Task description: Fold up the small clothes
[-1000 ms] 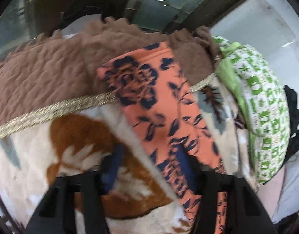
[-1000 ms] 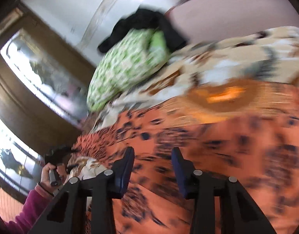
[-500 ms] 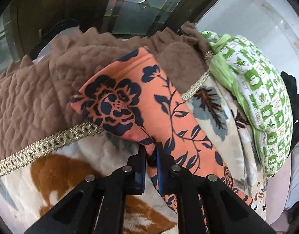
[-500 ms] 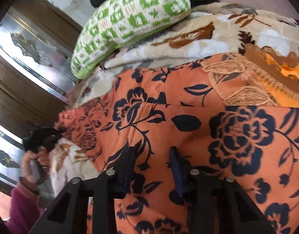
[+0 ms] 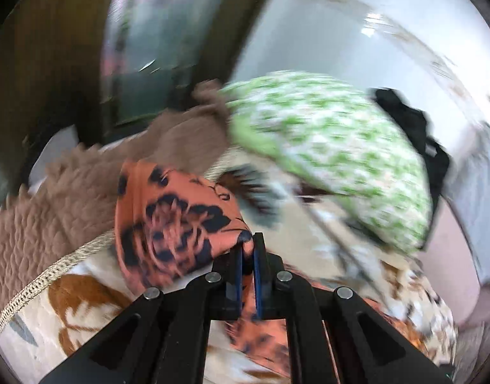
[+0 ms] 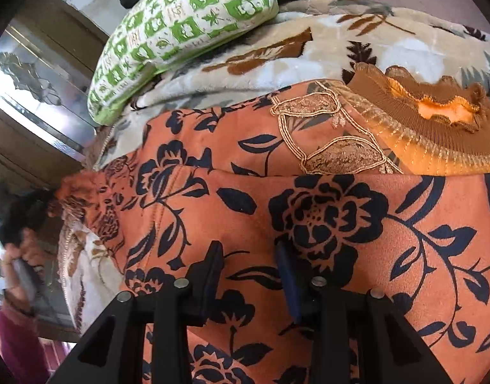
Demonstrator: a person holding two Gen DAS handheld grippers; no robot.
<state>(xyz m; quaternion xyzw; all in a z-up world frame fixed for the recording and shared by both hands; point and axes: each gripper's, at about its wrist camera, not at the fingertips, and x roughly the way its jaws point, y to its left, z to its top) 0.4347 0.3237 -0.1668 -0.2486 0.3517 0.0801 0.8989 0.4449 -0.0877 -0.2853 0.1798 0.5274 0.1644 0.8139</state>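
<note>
- The plush floral blanket [image 6: 277,54] covers the bed, with a quilted brown throw [image 5: 53,217] and a green-checked pillow [image 6: 181,22] on it.
- The orange floral garment [image 6: 309,217] lies spread on the blanket; its sleeve end [image 5: 168,224] has just lifted off the throw, beginning a fold inward.
- The left gripper [image 5: 248,246] is clamped on that soft, limp sleeve.
- The right gripper [image 6: 249,262] hovers parted over the body, holding nothing.

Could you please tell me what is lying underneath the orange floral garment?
The orange floral garment lies on a cream leaf-patterned blanket; whatever is beneath its middle is covered.
</note>
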